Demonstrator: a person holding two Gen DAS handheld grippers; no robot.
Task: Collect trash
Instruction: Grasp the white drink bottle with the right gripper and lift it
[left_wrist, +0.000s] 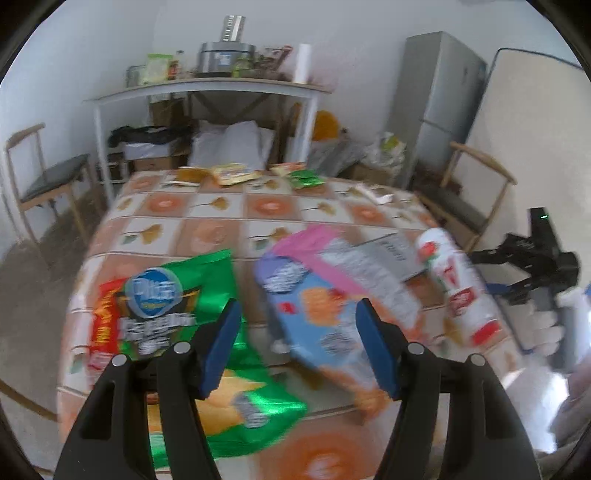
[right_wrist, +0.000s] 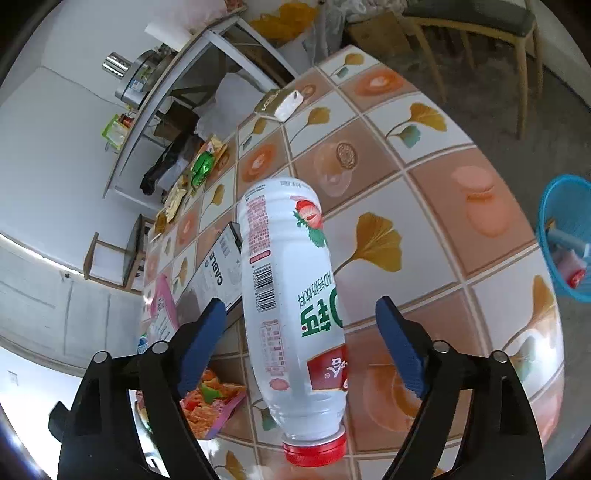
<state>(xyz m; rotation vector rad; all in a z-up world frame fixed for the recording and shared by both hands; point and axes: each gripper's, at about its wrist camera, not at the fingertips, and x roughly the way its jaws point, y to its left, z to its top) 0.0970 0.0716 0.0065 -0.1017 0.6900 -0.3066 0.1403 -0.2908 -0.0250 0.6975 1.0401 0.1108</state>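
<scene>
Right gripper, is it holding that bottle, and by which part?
Nothing is held. The right gripper is open, its fingers either side of the bottle at its lower body, apart from it. The left gripper is open too.

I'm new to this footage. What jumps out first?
A white plastic strawberry-drink bottle with a red cap lies on the tiled-pattern tablecloth between the open right tongs. A shiny green crisp bag lies under the open left tongs.
</scene>
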